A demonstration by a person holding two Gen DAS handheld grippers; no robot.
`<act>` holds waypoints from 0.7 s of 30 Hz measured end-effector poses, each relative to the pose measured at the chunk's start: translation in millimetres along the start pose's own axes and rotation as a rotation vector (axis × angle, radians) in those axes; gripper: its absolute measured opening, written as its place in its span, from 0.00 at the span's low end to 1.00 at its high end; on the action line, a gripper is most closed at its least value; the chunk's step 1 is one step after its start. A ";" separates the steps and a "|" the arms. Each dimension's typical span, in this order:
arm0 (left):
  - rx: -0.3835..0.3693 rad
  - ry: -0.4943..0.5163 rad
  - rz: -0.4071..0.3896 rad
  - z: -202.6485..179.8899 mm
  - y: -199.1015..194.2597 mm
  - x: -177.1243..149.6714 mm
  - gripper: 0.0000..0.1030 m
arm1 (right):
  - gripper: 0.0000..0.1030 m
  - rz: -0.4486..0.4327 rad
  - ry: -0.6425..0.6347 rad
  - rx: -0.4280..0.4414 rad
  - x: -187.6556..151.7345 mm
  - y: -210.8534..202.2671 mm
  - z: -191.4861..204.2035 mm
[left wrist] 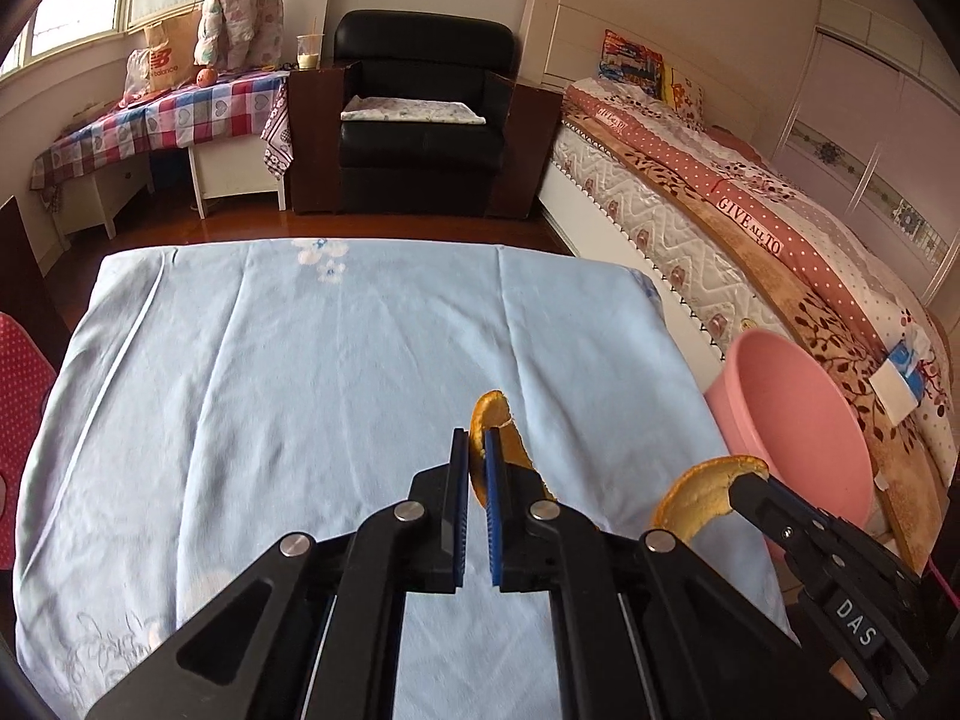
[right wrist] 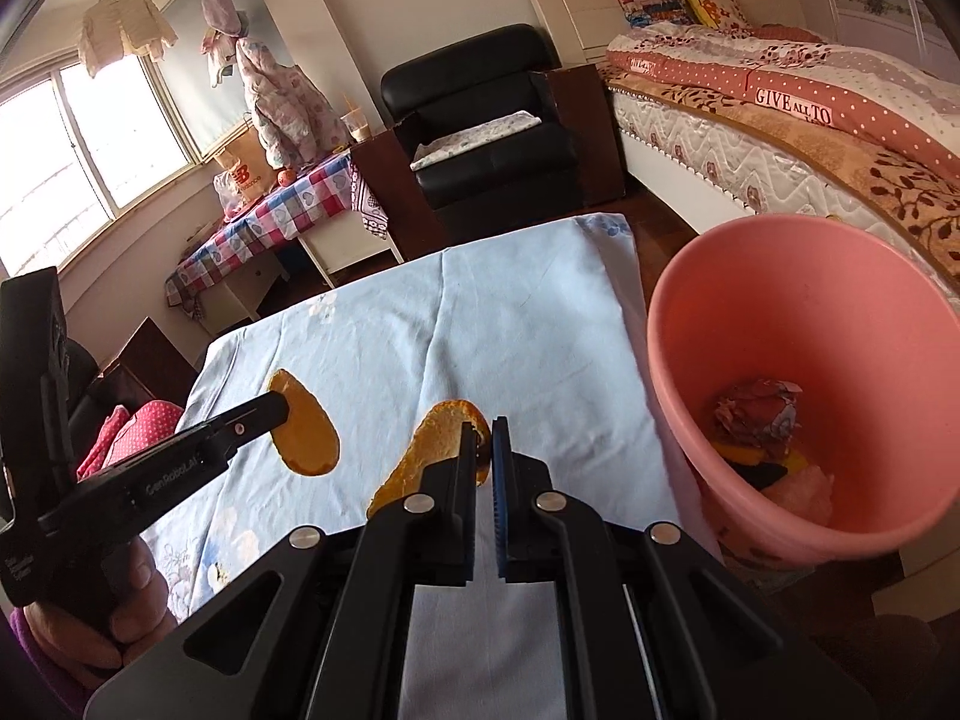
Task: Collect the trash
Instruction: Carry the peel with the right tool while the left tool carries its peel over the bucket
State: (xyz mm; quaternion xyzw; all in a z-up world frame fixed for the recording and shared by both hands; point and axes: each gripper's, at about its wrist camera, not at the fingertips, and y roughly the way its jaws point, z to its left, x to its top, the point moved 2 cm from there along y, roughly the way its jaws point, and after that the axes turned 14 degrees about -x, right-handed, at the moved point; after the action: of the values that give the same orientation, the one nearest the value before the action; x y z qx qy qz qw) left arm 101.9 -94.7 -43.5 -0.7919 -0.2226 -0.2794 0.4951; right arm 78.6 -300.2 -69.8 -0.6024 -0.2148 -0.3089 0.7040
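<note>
Peel pieces: two orange peels, each being carried above the blue-clothed surface (left wrist: 300, 390), beside the pink bin (right wrist: 840, 312).
Bin: holding trash already; carrying both peels over the rim before letting go.
Left tool (left wrist: 477, 450): clenching a peel (left wrist: 492, 414), long axis running toward the camera.
Right tool (right wrist: 483, 438): pinching a peel (right wrist: 420, 456), slanting down-left.

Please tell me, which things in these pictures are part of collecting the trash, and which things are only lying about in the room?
Part of the job:
- left tool shut on an orange peel
- right tool shut on a second peel
- pink bucket, with trash already inside

Only lying about:
- blue cloth
- black armchair
- bed
- paper bag
- cup with straw
</note>
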 end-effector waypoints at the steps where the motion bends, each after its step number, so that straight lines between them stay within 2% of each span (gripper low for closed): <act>1: 0.000 0.004 -0.001 -4.1 -3.7 -4.4 0.04 | 0.05 -0.001 -0.001 -0.003 -2.1 -3.3 -1.3; 13: -0.016 0.104 0.006 -54.4 -13.2 -27.4 0.04 | 0.05 -0.036 0.022 -0.031 -8.4 -30.8 -23.6; 21: -0.031 0.143 0.016 -77.4 -10.2 -31.4 0.04 | 0.05 -0.046 0.031 -0.052 -11.9 -39.0 -36.0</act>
State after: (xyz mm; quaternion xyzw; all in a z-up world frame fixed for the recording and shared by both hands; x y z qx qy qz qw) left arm 55.0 -163.3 -30.2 -0.7793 -0.1760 -0.3348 0.4997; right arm 40.5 -336.6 -56.5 -0.6105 -0.2097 -0.3399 0.6839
